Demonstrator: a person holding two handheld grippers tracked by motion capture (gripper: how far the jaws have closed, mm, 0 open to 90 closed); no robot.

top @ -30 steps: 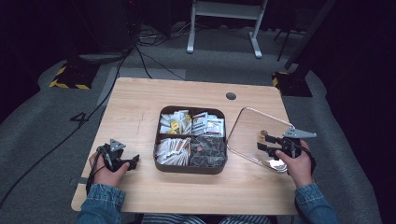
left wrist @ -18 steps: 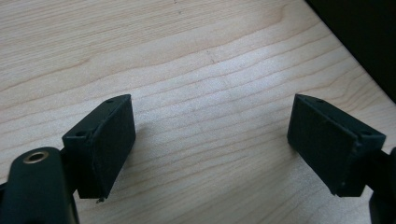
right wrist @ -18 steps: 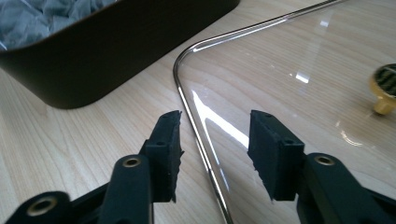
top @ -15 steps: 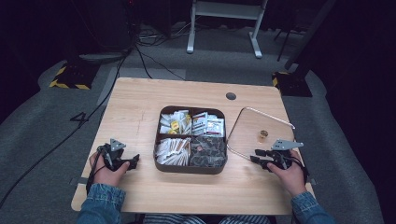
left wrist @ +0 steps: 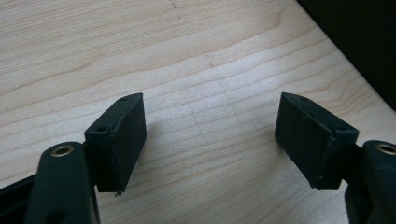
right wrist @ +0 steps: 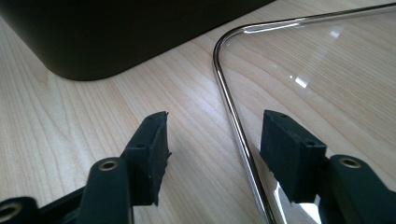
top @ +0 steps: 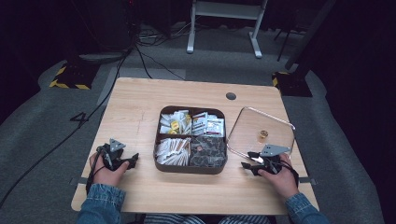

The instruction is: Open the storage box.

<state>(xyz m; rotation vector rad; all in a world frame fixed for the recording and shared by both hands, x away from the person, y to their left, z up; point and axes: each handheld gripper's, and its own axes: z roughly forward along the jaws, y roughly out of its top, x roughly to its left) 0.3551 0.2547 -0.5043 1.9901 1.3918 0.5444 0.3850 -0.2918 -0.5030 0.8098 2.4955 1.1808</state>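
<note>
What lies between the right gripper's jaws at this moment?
In the right gripper view, the clear lid's metal-edged rim runs between the right gripper's open jaws, over bare table. The pads do not press on it.

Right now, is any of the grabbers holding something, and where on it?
Nothing is held. The right gripper has just been opening; its jaws straddle the near edge of the clear lid without pinching it. The left gripper is open over bare table.
</note>
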